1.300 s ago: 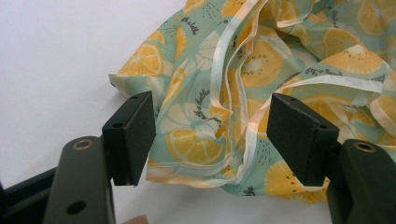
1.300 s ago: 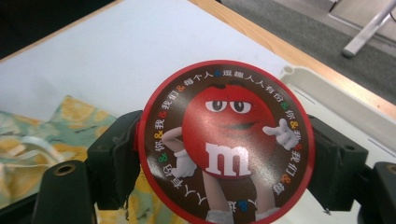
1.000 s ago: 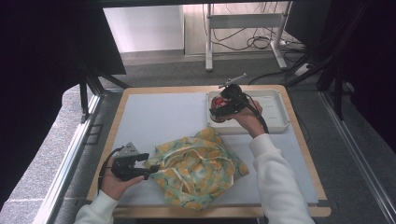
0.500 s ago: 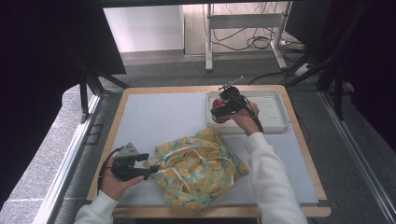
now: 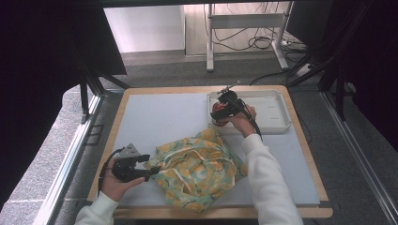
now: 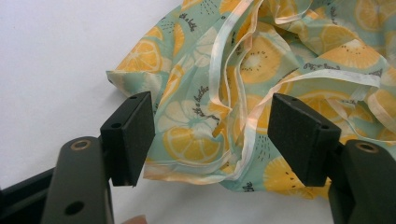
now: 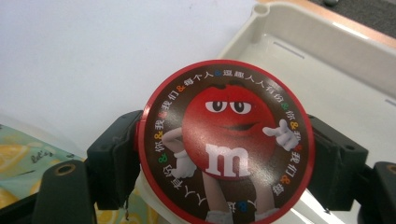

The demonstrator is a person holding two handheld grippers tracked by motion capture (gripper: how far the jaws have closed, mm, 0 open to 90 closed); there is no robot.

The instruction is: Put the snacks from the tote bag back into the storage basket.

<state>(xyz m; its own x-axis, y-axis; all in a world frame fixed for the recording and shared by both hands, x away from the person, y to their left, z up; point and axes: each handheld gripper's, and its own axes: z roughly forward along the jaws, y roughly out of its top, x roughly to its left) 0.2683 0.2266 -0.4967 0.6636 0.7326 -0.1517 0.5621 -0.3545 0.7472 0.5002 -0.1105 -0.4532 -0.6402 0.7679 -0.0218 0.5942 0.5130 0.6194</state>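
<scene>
At the left of the high view, the left gripper lies low over the tabletop, held in the person's left hand near the front edge. Its jaws stand wide apart (the left gripper view shows a broad gap between them), and they straddle the near edge of the citrus-print cloth bag without pressing it. The bag, pale green with orange and lemon slices and cream ribbon straps, lies crumpled on the tabletop just to the right of that gripper, spreading toward the front edge in the high view.

Farther right and toward the back, the right gripper sits over the near left corner of the white tray, which rests at the tabletop's far right. In the right gripper view, its jaws are clamped on either side of a round candy tub with a red-rimmed lid that bears a red cartoon candy figure and a ring of small characters. The tub is held above the tray's rim, with a bit of the bag's fabric showing at the lower left of that view. The person's right sleeve crosses the bag's right side.
</scene>
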